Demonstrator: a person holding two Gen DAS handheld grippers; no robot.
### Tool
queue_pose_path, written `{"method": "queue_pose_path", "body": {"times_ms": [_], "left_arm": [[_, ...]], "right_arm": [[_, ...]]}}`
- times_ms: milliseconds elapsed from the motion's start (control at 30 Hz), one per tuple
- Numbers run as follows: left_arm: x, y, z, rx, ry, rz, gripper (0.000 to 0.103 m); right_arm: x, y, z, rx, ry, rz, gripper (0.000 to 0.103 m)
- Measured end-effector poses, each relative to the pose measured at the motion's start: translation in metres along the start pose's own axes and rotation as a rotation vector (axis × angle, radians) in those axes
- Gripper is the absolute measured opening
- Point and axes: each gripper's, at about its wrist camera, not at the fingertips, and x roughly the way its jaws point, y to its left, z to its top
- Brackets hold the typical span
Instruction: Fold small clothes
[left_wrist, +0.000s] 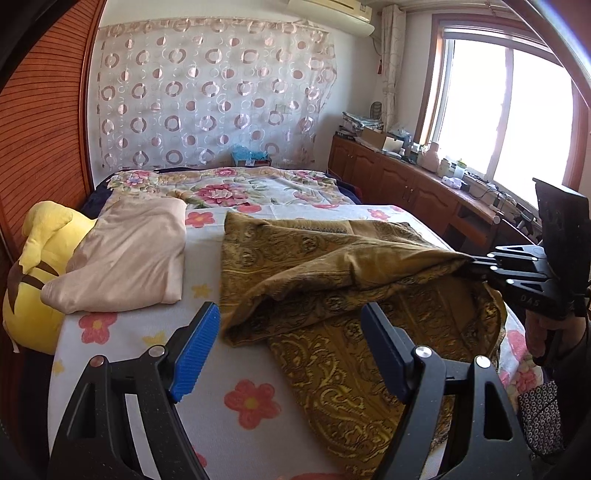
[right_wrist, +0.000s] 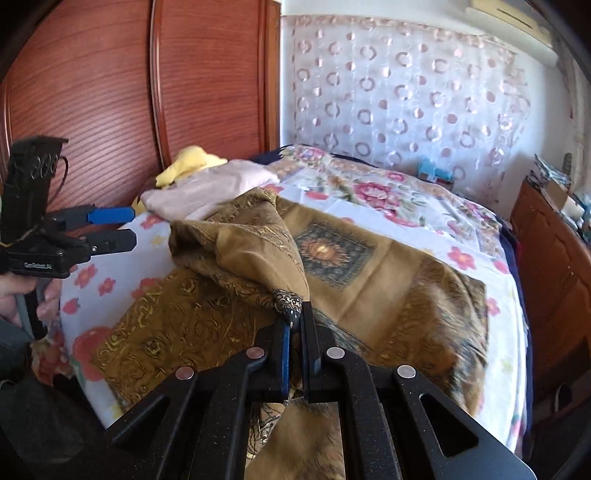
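- The left gripper (left_wrist: 288, 350) hovers with its jaws apart and nothing between them; the near left edge of the golden-brown patterned cloth (left_wrist: 332, 280) lies just ahead of its blue pads (left_wrist: 194, 354) on the flowered bedsheet (left_wrist: 122, 369).
- The cloth reads as light and limp (it sags in soft folds wherever it is raised), so it probably drapes rather than holds a crease, and the woven surface seems unlikely to slip from ribbed pads.
- A sensible hold for the left gripper is judged to be the free near edge or corner just in front of it, matching the corner held on the other side.
- The right gripper (right_wrist: 295, 325) is clamped together on a bunched corner of the cloth (right_wrist: 369, 266), lifting it into a peak just ahead of its fingers; the rest spreads flat beyond and to its right.
- The cloth is ochre with darker paisley scrolls and a square medallion motif (right_wrist: 330, 254); one part is doubled over, showing a plainer underside.
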Motion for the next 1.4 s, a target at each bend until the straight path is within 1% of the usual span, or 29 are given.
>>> {"method": "queue_pose_path", "body": {"times_ms": [133, 267, 433, 500, 567, 667, 733, 767, 900, 967, 1000, 1033, 1100, 1200, 1267, 1333, 1400], "left_arm": [[0.003, -0.008, 0.001, 0.014, 0.001, -0.018, 0.079], [0.007, -0.018, 0.001, 0.028, 0.003, -0.035, 0.079], [0.013, -0.028, -0.001, 0.041, 0.017, -0.053, 0.079], [0.013, -0.032, -0.001, 0.035, 0.021, -0.074, 0.079], [0.014, -0.037, -0.002, 0.042, 0.021, -0.074, 0.079], [0.015, -0.042, -0.003, 0.060, 0.027, -0.074, 0.079], [0.015, -0.043, -0.004, 0.068, 0.025, -0.067, 0.079], [0.015, -0.043, -0.004, 0.068, 0.026, -0.066, 0.079], [0.015, -0.042, -0.006, 0.063, 0.029, -0.064, 0.079], [0.015, -0.042, -0.006, 0.063, 0.028, -0.062, 0.079], [0.015, -0.042, -0.006, 0.063, 0.027, -0.061, 0.079], [0.016, -0.042, -0.007, 0.062, 0.026, -0.060, 0.079], [0.016, -0.042, -0.007, 0.061, 0.024, -0.057, 0.079], [0.017, -0.041, -0.008, 0.060, 0.024, -0.052, 0.079], [0.015, -0.041, -0.009, 0.062, 0.021, -0.047, 0.079], [0.014, -0.040, -0.008, 0.062, 0.017, -0.044, 0.079], [0.013, -0.039, -0.009, 0.065, 0.017, -0.036, 0.079]], "right_arm": [[-0.023, -0.017, -0.016, 0.045, -0.017, -0.036, 0.004], [-0.049, -0.025, -0.037, 0.086, -0.026, -0.091, 0.004], [-0.060, -0.038, -0.059, 0.163, -0.005, -0.148, 0.004], [-0.066, -0.039, -0.066, 0.203, -0.016, -0.166, 0.004], [-0.066, -0.041, -0.075, 0.248, -0.016, -0.152, 0.004], [-0.050, -0.040, -0.084, 0.265, 0.038, -0.171, 0.004], [-0.045, -0.041, -0.085, 0.272, 0.056, -0.169, 0.004], [-0.045, -0.040, -0.085, 0.274, 0.061, -0.169, 0.008], [-0.051, -0.036, -0.079, 0.254, 0.064, -0.188, 0.010], [-0.058, -0.034, -0.078, 0.243, 0.067, -0.218, 0.015], [-0.063, -0.031, -0.076, 0.234, 0.060, -0.235, 0.016], [-0.069, -0.033, -0.075, 0.226, 0.049, -0.242, 0.016], [-0.079, -0.025, -0.070, 0.212, 0.018, -0.250, 0.018], [-0.088, -0.011, -0.062, 0.184, -0.025, -0.243, 0.028], [-0.086, -0.002, -0.054, 0.154, -0.046, -0.222, 0.039], [-0.078, 0.005, -0.046, 0.127, -0.053, -0.196, 0.043], [-0.065, 0.009, -0.038, 0.104, -0.047, -0.161, 0.043]]}}
